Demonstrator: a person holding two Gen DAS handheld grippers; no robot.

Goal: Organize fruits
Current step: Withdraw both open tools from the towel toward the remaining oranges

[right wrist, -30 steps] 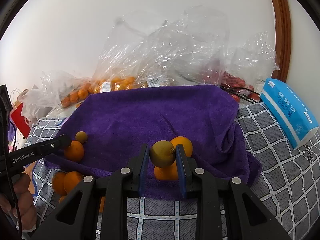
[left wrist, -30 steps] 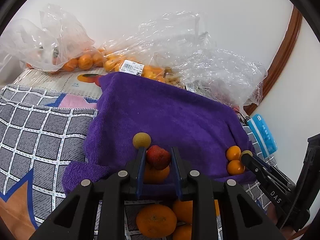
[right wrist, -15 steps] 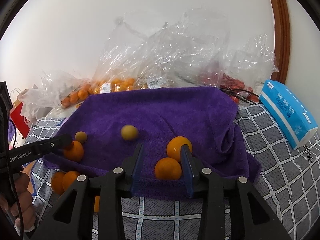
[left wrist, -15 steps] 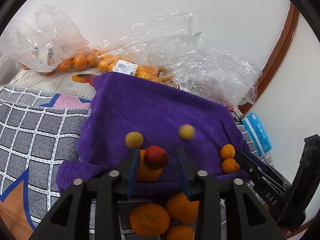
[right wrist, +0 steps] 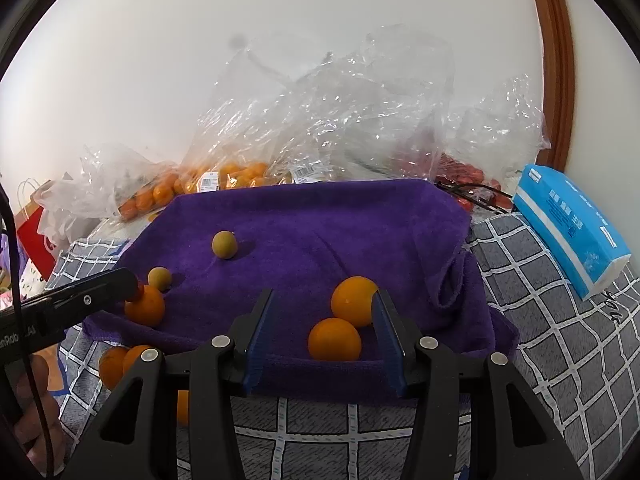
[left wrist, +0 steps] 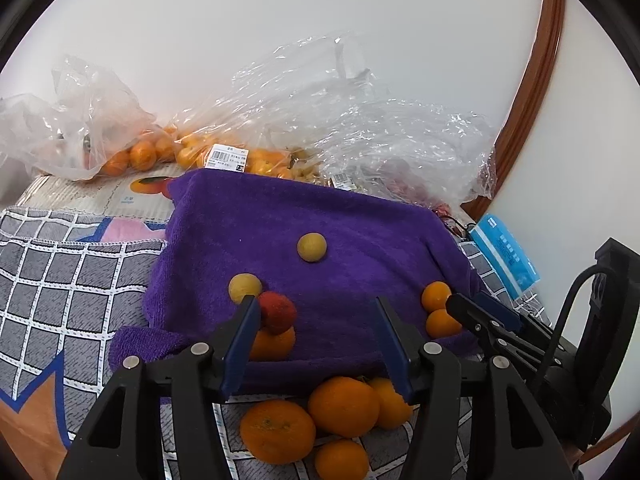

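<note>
A purple towel (left wrist: 360,216) carries loose fruit. My left gripper (left wrist: 315,304) hangs over its near edge, jaws opening. A red fruit (left wrist: 277,312) leans on the left finger atop an orange (left wrist: 272,345), gripped by nothing. Two yellow-green fruits (left wrist: 245,287) (left wrist: 312,247) lie further back. My right gripper (right wrist: 324,296) has its jaws opening above two oranges (right wrist: 354,300) (right wrist: 334,340); the pads do not press on either orange. The yellow-green fruit (right wrist: 224,244) rests at the towel's back left.
Clear plastic bags (right wrist: 320,120) of oranges and red fruit are heaped against the wall behind the towel. Several oranges (left wrist: 344,406) lie on the checked cloth (left wrist: 60,280) just under my left gripper. A blue tissue pack (right wrist: 568,224) sits to the right.
Both grippers went from shut to open. The left let go of the red fruit, which settled on an orange. The right released a yellow-green fruit, which rolled away left and back across the towel.
</note>
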